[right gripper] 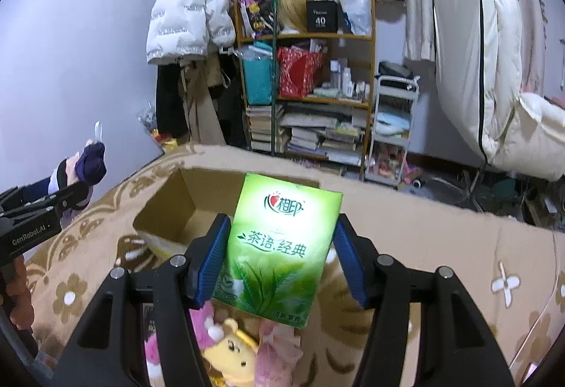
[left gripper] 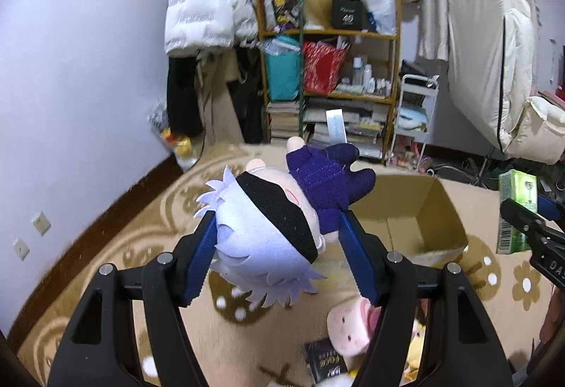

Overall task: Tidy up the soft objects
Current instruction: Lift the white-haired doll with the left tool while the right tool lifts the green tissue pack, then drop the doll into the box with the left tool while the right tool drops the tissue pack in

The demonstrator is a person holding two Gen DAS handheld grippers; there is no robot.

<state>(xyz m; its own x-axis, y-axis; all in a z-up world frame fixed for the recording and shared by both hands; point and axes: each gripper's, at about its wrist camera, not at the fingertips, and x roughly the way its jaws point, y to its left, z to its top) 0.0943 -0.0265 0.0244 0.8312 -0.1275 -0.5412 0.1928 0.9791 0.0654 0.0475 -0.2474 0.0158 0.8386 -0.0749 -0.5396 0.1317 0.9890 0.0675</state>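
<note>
My left gripper (left gripper: 279, 252) is shut on a plush doll (left gripper: 268, 228) with white hair, a black blindfold and a purple outfit, held above the carpet. My right gripper (right gripper: 280, 259) is shut on a green tissue pack (right gripper: 279, 245), held above the floor. An open cardboard box (left gripper: 420, 210) lies ahead, to the right of the doll; in the right wrist view the cardboard box (right gripper: 169, 206) is just behind the tissue pack. The left gripper with the doll (right gripper: 76, 171) shows at the left of the right wrist view, and the tissue pack (left gripper: 513, 210) at the right of the left wrist view.
More soft toys lie on the carpet below: a pink pig plush (left gripper: 349, 327), a yellow bear plush (right gripper: 229, 351), a pink plush (right gripper: 201, 320). A dark small box (left gripper: 323, 360) lies beside them. A cluttered shelf (left gripper: 328, 69), a white cart (right gripper: 392, 125) and hanging coats (left gripper: 204, 5) stand at the back.
</note>
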